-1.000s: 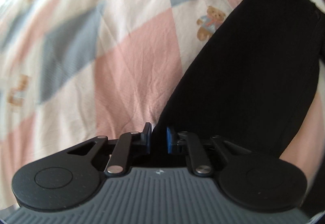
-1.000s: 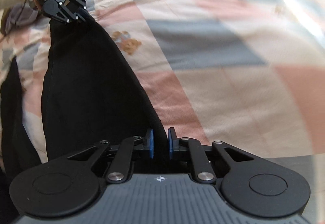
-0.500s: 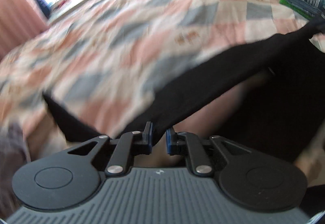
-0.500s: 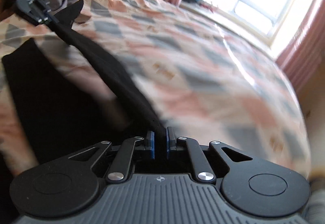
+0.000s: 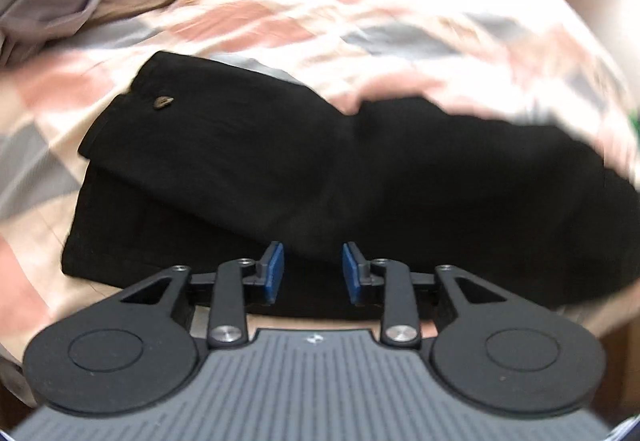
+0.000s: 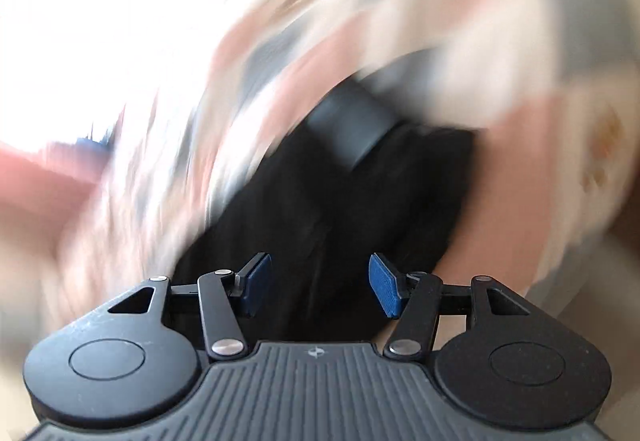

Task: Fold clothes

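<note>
Grey clothes (image 5: 44,1): a crumpled heap far ahead and to the left of the left tool, well apart from the fold; they look unfolded, so the job seems to have more to go.
Left tool (image 5: 313,272): pads spread apart and holding nothing, hovering just short of the near edge of the black garment (image 5: 280,169).
Black garment: lies doubled over on the checked bedspread (image 5: 360,13) straight ahead of both tools, the top layer askew so the lower layer juts out at the left.
Button (image 5: 162,102): shows near the far left corner of the top layer.
Right tool (image 6: 318,291): pads wide apart and empty, the garment (image 6: 352,209) directly in front; this view is badly smeared.
Risk, layers: the uneven overlap may set a crooked fold if not squared up.
Risk, snagging: a pad could catch the loose edge and drag the top layer open.
Risk, blur: fast swinging makes a blind grab likely to pinch bedspread too.
</note>
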Motion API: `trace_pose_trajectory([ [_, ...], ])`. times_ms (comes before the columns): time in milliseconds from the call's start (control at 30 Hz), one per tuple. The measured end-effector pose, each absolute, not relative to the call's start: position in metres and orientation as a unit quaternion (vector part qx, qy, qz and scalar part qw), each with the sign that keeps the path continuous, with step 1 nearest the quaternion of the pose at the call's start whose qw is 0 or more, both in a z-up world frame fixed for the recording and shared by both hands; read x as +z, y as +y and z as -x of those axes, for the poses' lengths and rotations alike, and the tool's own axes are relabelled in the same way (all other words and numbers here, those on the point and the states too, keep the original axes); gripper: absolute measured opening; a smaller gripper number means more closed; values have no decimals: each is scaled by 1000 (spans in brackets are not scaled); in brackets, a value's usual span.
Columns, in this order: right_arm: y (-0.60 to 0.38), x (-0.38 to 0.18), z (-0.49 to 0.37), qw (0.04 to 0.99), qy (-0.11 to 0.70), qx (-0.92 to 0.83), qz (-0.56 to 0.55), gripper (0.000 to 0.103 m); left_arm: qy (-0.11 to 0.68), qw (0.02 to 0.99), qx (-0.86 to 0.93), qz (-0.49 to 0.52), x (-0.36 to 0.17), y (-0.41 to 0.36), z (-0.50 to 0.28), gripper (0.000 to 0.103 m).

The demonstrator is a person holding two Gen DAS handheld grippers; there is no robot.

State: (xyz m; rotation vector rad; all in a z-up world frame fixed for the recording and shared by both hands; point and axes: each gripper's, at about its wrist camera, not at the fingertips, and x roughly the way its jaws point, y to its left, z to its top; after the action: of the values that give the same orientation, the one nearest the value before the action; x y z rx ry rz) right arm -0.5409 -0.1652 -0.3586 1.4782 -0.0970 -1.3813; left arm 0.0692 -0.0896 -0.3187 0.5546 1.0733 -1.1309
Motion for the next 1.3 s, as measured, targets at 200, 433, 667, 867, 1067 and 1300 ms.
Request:
trace_pose_trajectory([
  [200,-176,-393,558,458,-79,-602,-649,57,532,691,-462,-163,-328,-84,-111,37],
  [433,-164,-391,558,461,-134,-612,-629,57,582,722,-375,2,-347,-63,-189,52],
  [667,-174,-404,547,438,-112,-607,-653,51,597,736,-305,98,-387,-77,-248,53],
  [867,-181,-367,551,478,-79,-629,-608,10,534,753,-372,99,-351,-71,-248,2],
  [1067,-181,-344,560,506,-54,-632,-585,9,465,783,-406,83,-312,-12,-218,3],
  [1300,-175,-389,563,452,-39,-640,-620,11,583,742,-305,127,-412,7,-236,5],
])
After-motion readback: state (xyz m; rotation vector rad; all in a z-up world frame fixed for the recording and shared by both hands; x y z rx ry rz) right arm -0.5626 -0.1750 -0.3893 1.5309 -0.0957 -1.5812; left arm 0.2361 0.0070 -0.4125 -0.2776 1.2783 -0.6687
